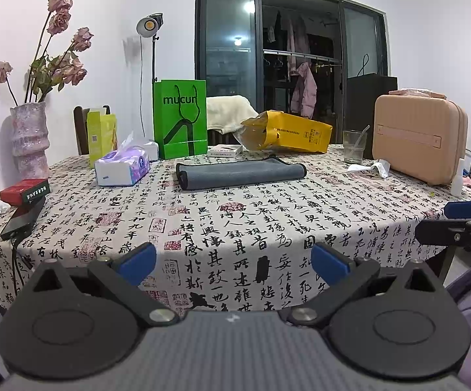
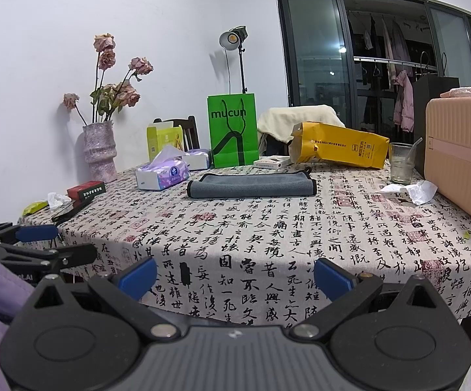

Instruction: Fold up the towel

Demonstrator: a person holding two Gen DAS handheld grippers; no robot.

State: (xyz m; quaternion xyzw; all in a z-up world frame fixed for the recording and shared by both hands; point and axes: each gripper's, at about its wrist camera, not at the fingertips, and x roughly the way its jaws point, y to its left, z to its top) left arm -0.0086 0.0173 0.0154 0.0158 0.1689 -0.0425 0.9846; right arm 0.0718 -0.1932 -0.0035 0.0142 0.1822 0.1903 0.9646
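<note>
Left wrist view: grey folded towel (image 1: 240, 173) lies far across the calligraphy tablecloth (image 1: 235, 228); left gripper (image 1: 234, 262) and right gripper (image 2: 235, 278) hover near the table edge, jaws apart, empty.

Grey folded towel (image 1: 240, 173) with black edging; beige tablecloth (image 1: 268, 228) printed with black calligraphy, red seals; blue-padded fingers (image 1: 139, 262).

My views are bright and sharp under even indoor light, a studio lamp (image 1: 149, 25) glowing behind (fisheye bending edges), soft shadows below my jaws.
</note>
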